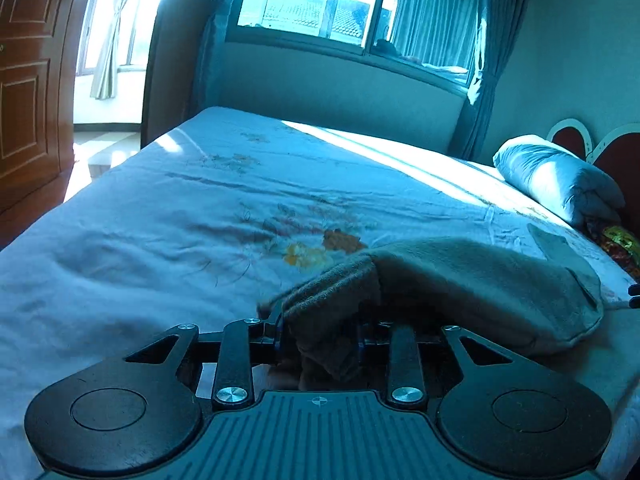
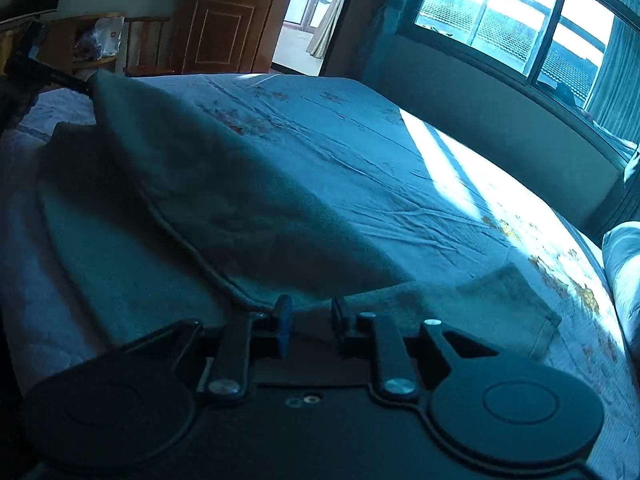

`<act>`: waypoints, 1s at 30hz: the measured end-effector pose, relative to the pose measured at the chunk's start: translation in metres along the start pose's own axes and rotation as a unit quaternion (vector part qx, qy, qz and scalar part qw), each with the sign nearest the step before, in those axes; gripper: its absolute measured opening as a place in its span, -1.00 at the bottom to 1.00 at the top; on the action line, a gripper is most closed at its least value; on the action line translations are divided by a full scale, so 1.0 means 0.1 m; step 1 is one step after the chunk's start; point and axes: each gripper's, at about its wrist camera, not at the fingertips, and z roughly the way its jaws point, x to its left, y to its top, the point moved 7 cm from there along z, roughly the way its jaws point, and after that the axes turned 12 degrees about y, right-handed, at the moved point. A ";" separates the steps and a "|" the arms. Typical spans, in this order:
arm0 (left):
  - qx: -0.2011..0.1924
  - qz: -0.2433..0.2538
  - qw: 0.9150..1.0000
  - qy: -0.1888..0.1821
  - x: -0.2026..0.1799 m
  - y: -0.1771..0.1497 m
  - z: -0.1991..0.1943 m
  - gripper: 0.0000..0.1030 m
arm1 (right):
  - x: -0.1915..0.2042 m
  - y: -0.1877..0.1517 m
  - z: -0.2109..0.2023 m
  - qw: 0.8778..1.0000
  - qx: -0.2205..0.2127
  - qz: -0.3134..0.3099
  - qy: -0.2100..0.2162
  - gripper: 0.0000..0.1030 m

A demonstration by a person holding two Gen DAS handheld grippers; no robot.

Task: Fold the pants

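Grey fleece, bunched thick between the fingers of the left claw [image 1: 320, 328]: pinched tight on a corner of the pants [image 1: 460, 280], lifted a little off the bed [image 1: 140, 220]. From that pinch, cloth arching rightward in a raised fold, then sagging back down onto the sheet. Under the raised layer, a second layer lying flat.

Nearest in the right wrist view, the right claw [image 2: 310, 316], blue pads narrowly apart, with a hemmed edge of the pants [image 2: 240, 208] running just in front of the tips; whether clamped on cloth, cannot tell. Beyond the tips, a long raised ridge of the same fabric climbing away to the upper left, up to the left claw [image 2: 52, 74] gripping its far corner. Just right of the right claw, a flat corner of the garment resting on the bed [image 2: 360, 152].

Farther on, pale sheet with a faded floral print [image 1: 312, 248] and many creases, crossed by a bright band of sunlight. At the right edge, a rolled pale pillow [image 1: 560, 180] against a red headboard [image 1: 616, 156]. Farthest back, a wide window [image 1: 352, 4] with curtains, and a brown wooden door [image 2: 224, 24] beside a sunlit doorway.
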 end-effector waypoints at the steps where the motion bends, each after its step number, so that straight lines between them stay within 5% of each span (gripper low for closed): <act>1: 0.020 -0.004 0.999 0.026 0.05 -0.16 -0.07 -0.36 | 0.00 -0.08 -0.05 0.999 -0.009 0.034 0.000 -0.78; 7: 0.034 -0.117 0.989 0.090 0.33 -0.50 -0.52 -0.35 | -0.14 -0.15 -0.17 0.988 -0.061 0.134 -0.039 -0.68; 15: 0.036 -0.233 0.972 0.021 -0.12 -0.40 -0.53 -0.35 | -0.33 -0.07 -0.11 0.975 -0.090 0.188 -0.077 -0.55; 23: 0.057 -0.360 0.931 0.004 -0.19 -0.60 -0.30 -0.18 | -0.18 -0.26 -0.07 0.964 -0.087 0.236 -0.088 -0.45; 30: 0.067 -0.376 0.924 -0.011 -0.24 -0.69 -0.21 -0.02 | -0.31 -0.18 0.27 0.958 -0.066 0.261 -0.095 -0.27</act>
